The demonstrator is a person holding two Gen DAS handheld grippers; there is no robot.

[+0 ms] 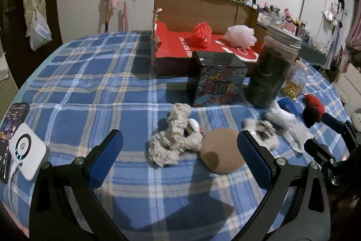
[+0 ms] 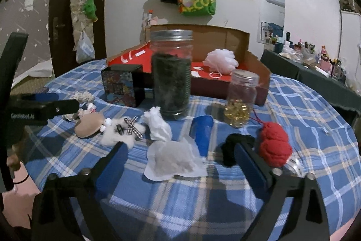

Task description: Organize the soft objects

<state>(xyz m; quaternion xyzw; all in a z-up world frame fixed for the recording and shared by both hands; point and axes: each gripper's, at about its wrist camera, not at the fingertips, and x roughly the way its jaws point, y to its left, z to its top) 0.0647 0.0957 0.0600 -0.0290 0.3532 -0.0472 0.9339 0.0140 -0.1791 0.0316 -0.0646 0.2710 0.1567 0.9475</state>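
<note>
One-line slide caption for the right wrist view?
Open right gripper hovers over a white pouch on the plaid cloth, beside red yarn.

The phone (image 1: 9, 139) is cut off by the left wrist view's left edge and partly covered by a white puck (image 1: 28, 151). The big jar (image 2: 171, 73) hides part of the red box (image 2: 135, 55). Shelf clutter (image 2: 315, 55) is too small to identify.
</note>
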